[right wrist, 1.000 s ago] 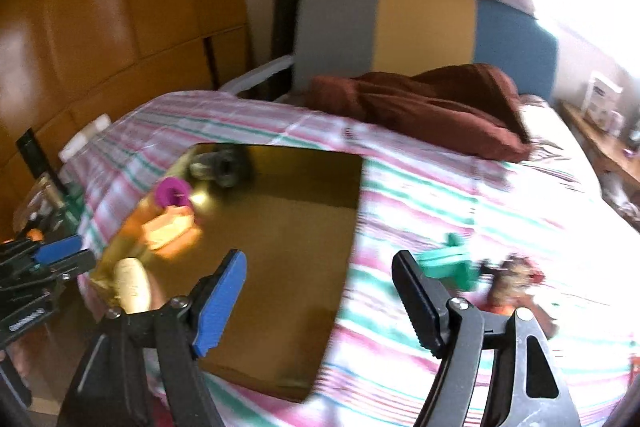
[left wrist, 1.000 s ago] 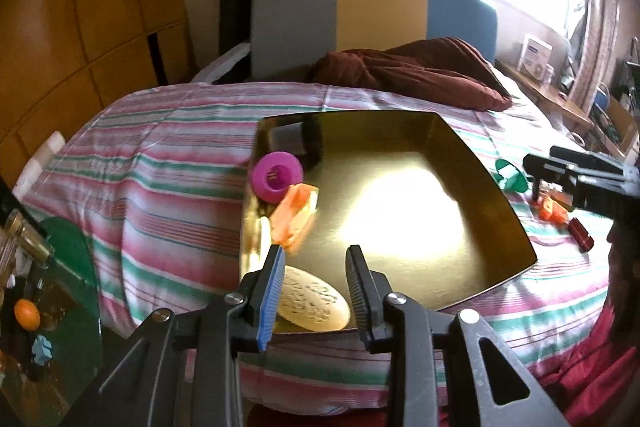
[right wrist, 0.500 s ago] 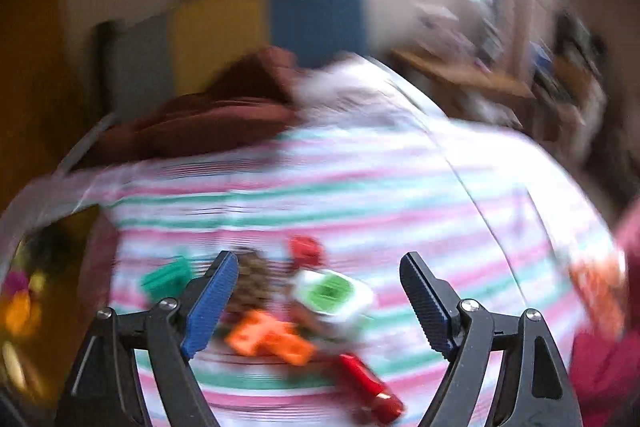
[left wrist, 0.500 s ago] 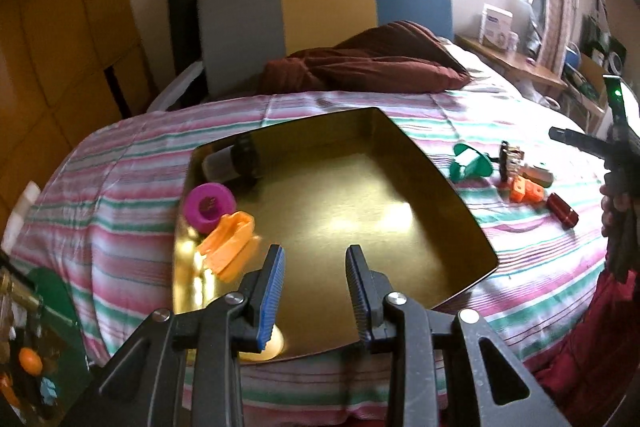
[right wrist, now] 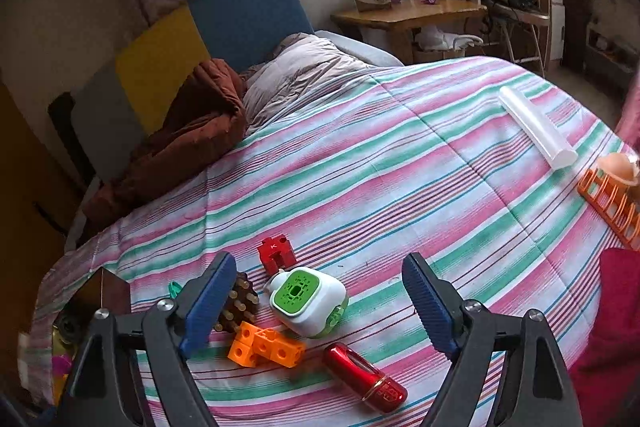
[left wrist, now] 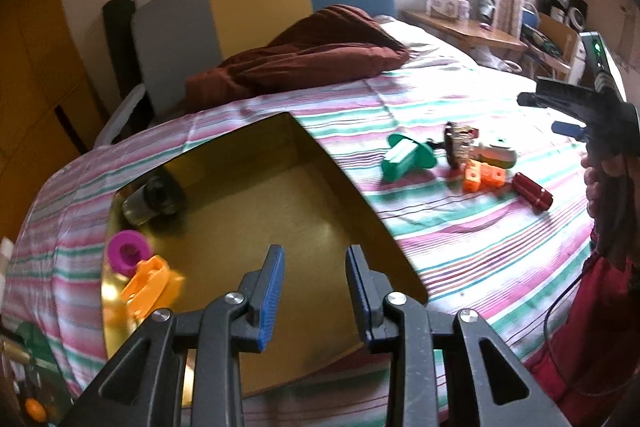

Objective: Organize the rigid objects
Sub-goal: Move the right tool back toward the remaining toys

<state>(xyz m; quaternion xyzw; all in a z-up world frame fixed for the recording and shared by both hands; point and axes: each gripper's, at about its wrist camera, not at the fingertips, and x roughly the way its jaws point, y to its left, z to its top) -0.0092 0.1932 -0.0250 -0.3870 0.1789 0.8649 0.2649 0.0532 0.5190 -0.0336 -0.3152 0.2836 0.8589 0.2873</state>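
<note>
Both empty, the left gripper [left wrist: 314, 289] hovers part-open over the gold tray [left wrist: 280, 195], while the right gripper [right wrist: 316, 301] gapes wide above the white-green gadget [right wrist: 308, 301], orange blocks [right wrist: 266, 347] and what looks like a red tube [right wrist: 366, 377] on the striped bedspread [right wrist: 400, 163].

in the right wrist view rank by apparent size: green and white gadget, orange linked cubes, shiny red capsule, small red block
1. green and white gadget
2. orange linked cubes and shiny red capsule: look alike, and the capsule is nearer the camera
3. small red block, though farthest
</note>
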